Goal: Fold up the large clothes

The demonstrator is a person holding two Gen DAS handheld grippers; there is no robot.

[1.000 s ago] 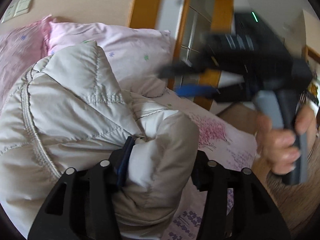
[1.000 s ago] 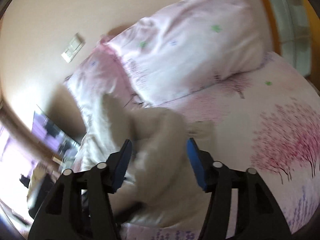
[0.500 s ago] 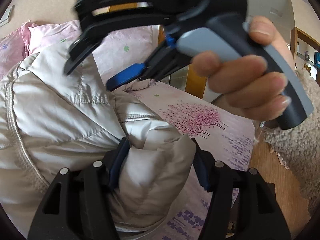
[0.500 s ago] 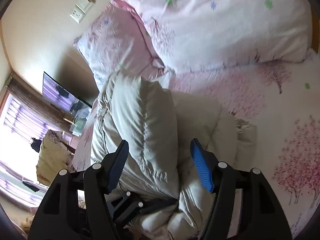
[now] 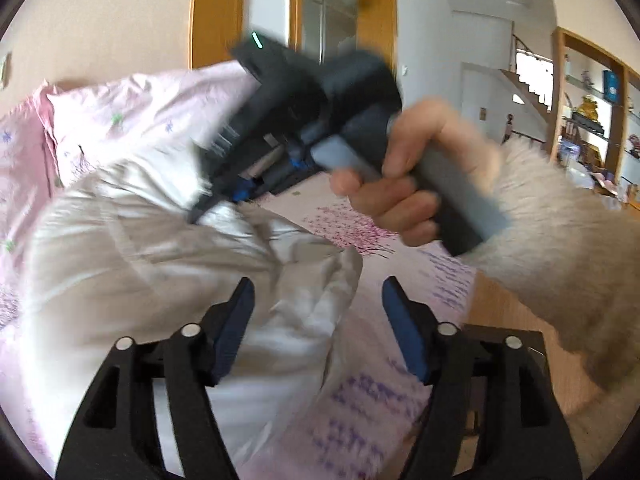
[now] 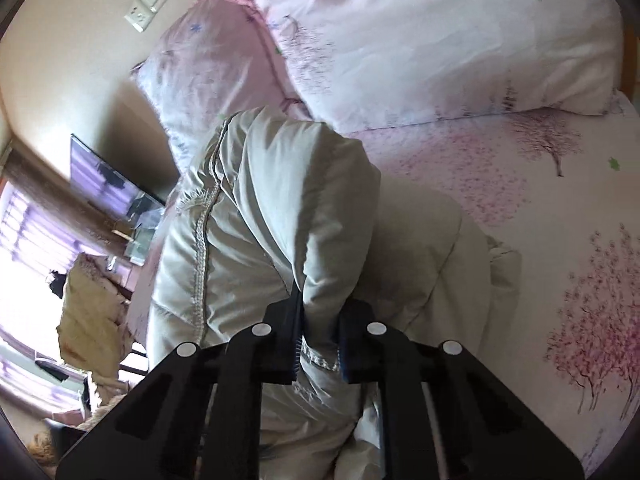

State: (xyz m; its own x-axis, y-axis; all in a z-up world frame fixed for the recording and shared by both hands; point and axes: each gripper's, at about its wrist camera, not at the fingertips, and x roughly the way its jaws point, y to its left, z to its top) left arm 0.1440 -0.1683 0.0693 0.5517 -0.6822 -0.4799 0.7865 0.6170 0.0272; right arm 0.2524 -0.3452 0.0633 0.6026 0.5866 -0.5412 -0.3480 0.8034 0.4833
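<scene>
Right gripper (image 6: 318, 350) is clamping down on a thick fold of the puffy cream jacket (image 6: 280, 216), and you can see the quilted fabric and a bit of the zipper trim squeezed between the blue pads. Its jaws are closing, with cloth wedged between them. Left gripper (image 5: 316, 320) is doing the opposite: jaws opening, standing wide, and a corner of the jacket (image 5: 168, 264) sits between them but the right-hand pad is clearly off the fabric, so I'd call that a release.

Just ahead of the right gripper, the jacket is bunched into a tall lump with a flap doubled over, the rest spreading flat to the right of it on the pink tree-print bedsheet (image 6: 560, 208). From the left wrist view, the person's hand (image 5: 404, 184) is holding the right gripper above and beyond the jacket, fuzzy sleeve (image 5: 560, 248) trailing off right.

Farther out past the jacket are the pink pillows (image 6: 440, 32) against the wall.

Progress-wise, I'd guess somewhere in the middle: it's gathered and partly doubled over, but still lumpy, no neat flat fold yet.
</scene>
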